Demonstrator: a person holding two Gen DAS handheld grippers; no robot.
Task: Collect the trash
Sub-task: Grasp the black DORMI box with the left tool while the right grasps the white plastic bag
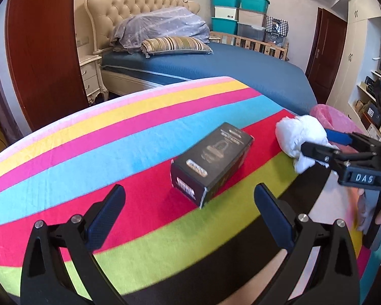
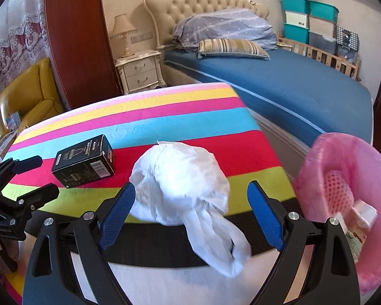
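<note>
Left gripper (image 1: 189, 204) is standing with jaws spread wide, holding nothing, just short of the black box (image 1: 211, 163), which is lying on the red stripe of the striped table (image 1: 89, 137).

Right gripper (image 2: 191, 212) is also standing wide apart around the crumpled white tissue wad (image 2: 184, 185); the left pad is sitting at the wad's edge, the right pad is clear of it. The wad is resting near the table's right edge, its tail drooping toward the camera.

Pink-lined trash bin (image 2: 343, 150) is sitting just right of the table, already holding scraps.
</note>
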